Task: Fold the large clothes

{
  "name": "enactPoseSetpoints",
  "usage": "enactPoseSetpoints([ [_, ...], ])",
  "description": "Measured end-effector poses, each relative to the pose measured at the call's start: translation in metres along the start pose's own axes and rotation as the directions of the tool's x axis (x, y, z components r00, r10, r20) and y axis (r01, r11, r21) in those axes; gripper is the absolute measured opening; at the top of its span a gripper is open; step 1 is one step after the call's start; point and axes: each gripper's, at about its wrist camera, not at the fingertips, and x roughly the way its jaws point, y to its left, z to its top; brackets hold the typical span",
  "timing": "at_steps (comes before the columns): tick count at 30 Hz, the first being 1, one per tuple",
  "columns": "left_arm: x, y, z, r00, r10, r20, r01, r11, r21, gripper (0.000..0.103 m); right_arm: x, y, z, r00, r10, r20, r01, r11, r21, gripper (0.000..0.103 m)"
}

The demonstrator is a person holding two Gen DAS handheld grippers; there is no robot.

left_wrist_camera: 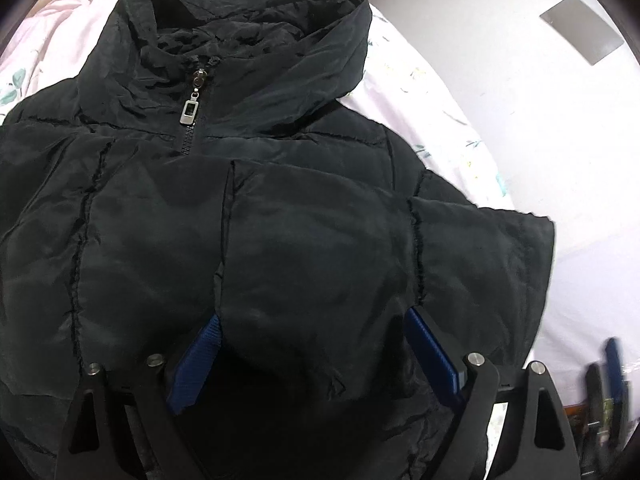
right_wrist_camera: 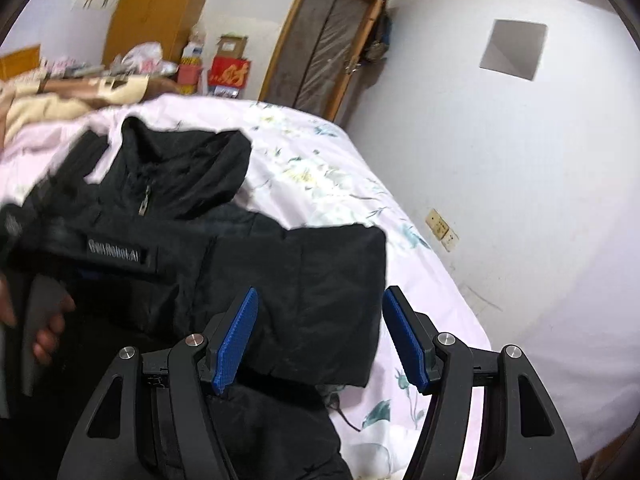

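Note:
A black padded jacket [left_wrist_camera: 248,216] lies on the bed, collar and silver zip pull [left_wrist_camera: 191,110] at the top. A sleeve is folded across its chest. My left gripper [left_wrist_camera: 314,320] is open, its blue pads straddling a puffed fold of the jacket; the fabric bulges between the fingers. In the right wrist view the jacket [right_wrist_camera: 304,296] fills the left half. My right gripper [right_wrist_camera: 318,300] is open and empty, just above the folded sleeve's right end. The left gripper's body [right_wrist_camera: 112,256] and the hand on it show at the left.
The bed has a pink floral cover [right_wrist_camera: 360,200]. A white wall [right_wrist_camera: 520,200] with a socket [right_wrist_camera: 442,230] runs close along its right side. A door [right_wrist_camera: 320,40], boxes and clutter [right_wrist_camera: 200,64] stand at the far end. Beige bedding [right_wrist_camera: 40,108] lies far left.

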Motion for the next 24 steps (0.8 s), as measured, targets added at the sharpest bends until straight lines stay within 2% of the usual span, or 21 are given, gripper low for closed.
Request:
enactPoseSetpoints([
  [1,0.000,-0.001,0.000,1.000,0.007,0.003,-0.007,1.000,-0.001,0.073,-0.008,-0.007,0.003,0.999,0.002,0.033,-0.003,1.000,0.023,0.065],
  [2,0.001,-0.002,0.000,1.000,0.004,0.004,-0.004,1.000,0.001,0.071,-0.014,-0.012,0.005,0.998,0.014,0.054,-0.017,0.999,0.044,0.065],
  [9,0.001,-0.005,0.002,1.000,0.011,0.002,-0.011,1.000,0.002,0.067,-0.042,-0.052,0.029,0.984,0.140,0.107,-0.162,0.960,0.230,0.065],
  [11,0.007,-0.010,0.003,1.000,0.016,0.001,-0.016,1.000,0.005,0.059,-0.045,-0.054,0.032,0.980,0.161,0.114,-0.185,0.951,0.248,0.065],
  [14,0.007,-0.011,0.004,1.000,0.009,0.004,-0.009,1.000,0.008,0.040,-0.046,-0.053,0.036,0.982,0.145,0.121,-0.171,0.955,0.241,0.065],
  [15,0.006,-0.013,0.005,1.000,0.005,0.012,-0.005,1.000,0.018,0.027,-0.046,-0.052,0.036,0.982,0.147,0.119,-0.172,0.955,0.243,0.065],
  [16,0.004,-0.014,0.004,1.000,0.006,0.019,-0.006,1.000,0.027,0.018,-0.044,-0.051,0.036,0.983,0.144,0.116,-0.169,0.955,0.243,0.065],
  [18,-0.003,-0.019,0.005,0.999,0.002,0.044,-0.005,0.999,0.054,0.011,-0.040,-0.049,0.035,0.984,0.146,0.104,-0.167,0.956,0.239,0.065],
  [21,-0.024,-0.021,0.005,0.994,-0.016,0.108,0.008,0.997,0.075,0.009,-0.031,-0.047,0.030,0.985,0.152,0.082,-0.168,0.955,0.245,0.065],
  [24,-0.045,-0.013,0.007,0.987,-0.055,0.148,0.048,0.998,0.051,0.008,-0.016,-0.046,0.022,0.987,0.153,0.045,-0.160,0.953,0.259,0.065],
])
